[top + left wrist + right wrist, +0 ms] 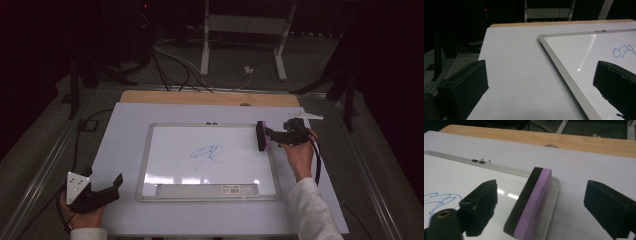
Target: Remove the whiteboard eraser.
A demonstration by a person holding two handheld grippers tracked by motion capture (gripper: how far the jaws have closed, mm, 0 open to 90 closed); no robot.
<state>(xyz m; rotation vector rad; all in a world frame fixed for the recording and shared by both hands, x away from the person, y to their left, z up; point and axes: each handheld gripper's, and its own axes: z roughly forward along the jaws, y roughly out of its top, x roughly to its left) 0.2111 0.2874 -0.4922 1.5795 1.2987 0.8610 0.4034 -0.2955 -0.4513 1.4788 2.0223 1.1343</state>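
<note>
Since the whiteboard (165, 150) lies loose on the white table sheet (120, 135), a hard sideways nudge could slide it. Eraser (531, 202) stands on edge on the board's right frame; an off-centre pinch could tip it flat. It sits between the right gripper's (549, 205) jaws, which are apart, pads not touching it. Blue scribble (207, 152) mid-board, well apart from the eraser. Left gripper (541, 85) open, empty, at the near left corner.

A white stand (243, 30) and loose cables (172, 65) occupy the dark floor behind.
</note>
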